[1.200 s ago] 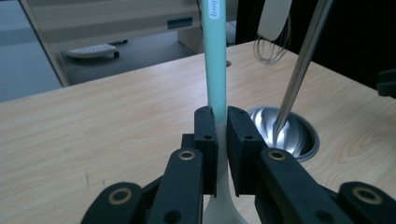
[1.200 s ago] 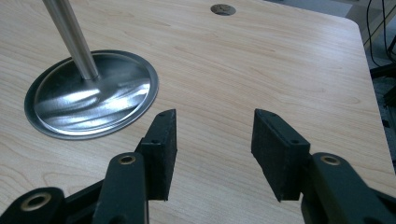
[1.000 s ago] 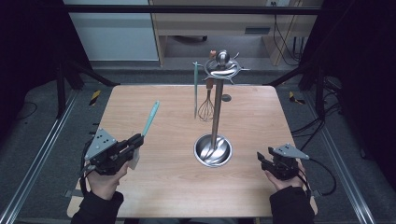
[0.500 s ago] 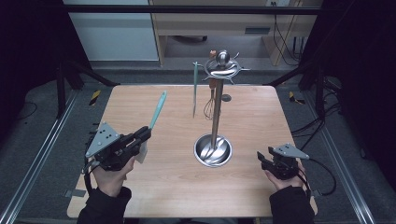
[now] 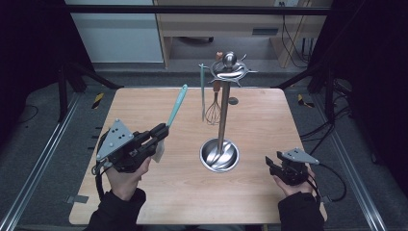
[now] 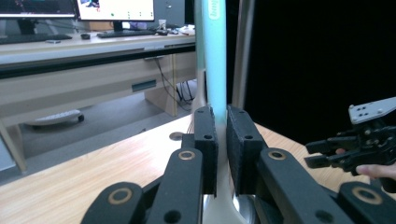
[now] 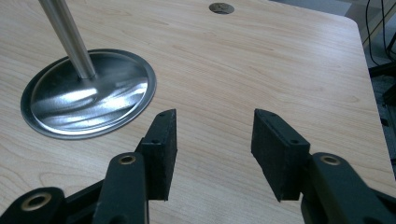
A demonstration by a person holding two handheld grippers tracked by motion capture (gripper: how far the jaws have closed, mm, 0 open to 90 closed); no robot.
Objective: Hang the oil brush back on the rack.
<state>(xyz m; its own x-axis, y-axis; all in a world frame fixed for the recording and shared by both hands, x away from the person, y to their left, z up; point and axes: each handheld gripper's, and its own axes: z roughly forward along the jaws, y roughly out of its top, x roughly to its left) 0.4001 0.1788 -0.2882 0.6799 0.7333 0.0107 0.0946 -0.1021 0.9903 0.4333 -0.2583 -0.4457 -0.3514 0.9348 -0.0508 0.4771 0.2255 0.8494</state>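
Spatula [image 5: 174, 107] with a teal handle is being gripped by the left gripper [image 5: 160, 133], lifted off the table [image 5: 269, 115] and not yet hung on the utensil stand [image 5: 221, 125], where a whisk [image 5: 213, 111] is already hanging. Its handle is sitting clamped between both pads [image 6: 204, 140], blade end below the jaws. The right gripper [image 7: 212, 140] is resting released and empty near the stand's base.

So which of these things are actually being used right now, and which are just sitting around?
In use:
- teal-handled utensil, clamped in the left gripper
- metal hanging stand, likely where it goes

Lying about:
- whisk already hanging on the stand
- right gripper, jaws open, idle
- round table insert
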